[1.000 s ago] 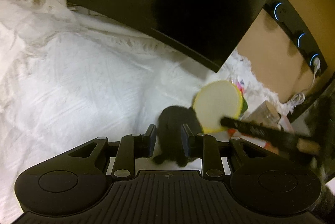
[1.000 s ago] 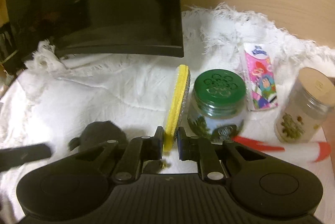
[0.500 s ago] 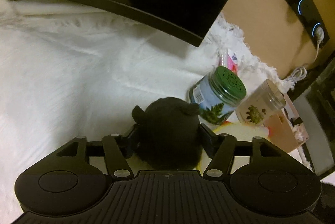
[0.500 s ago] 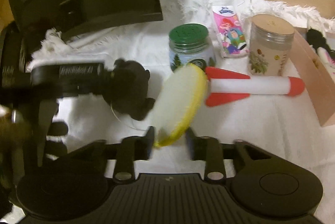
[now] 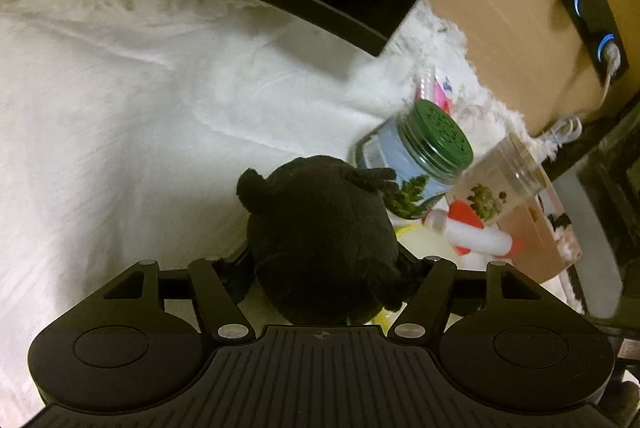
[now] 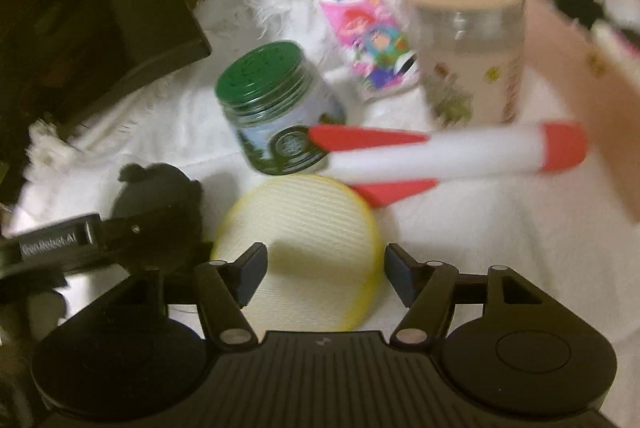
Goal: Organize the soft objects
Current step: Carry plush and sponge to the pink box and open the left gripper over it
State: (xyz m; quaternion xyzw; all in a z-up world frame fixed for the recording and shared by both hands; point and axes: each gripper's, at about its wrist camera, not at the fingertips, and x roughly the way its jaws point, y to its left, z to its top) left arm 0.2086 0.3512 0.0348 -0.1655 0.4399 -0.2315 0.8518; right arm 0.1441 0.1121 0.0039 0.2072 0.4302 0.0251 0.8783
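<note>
Left wrist view
Left claw: its fingers are spread wide around the black plush toy; whether they press it or merely flank it I cannot tell.
Black plush toy: sits low at 6 o'clock on the white fringed cloth; judged light and squashy, best pinched across the round body, not the small ears.
Green-lidded jar: at 3 o'clock of the toy, just beside it.
Clear jar: further toward 3 o'clock.

Right wrist view
Right claw: wide open, holding nothing.
Round yellow sponge: lies flat on the cloth between the spread fingers; judged light and compressible, its flat face hard to pinch, so take it by the rim edges.
Red-and-white foam rocket: at 1 o'clock of the sponge, blurred; probably soft and easily dented, so grip the white shaft.
Tissue pack: at 12 o'clock, behind the jars.
</note>
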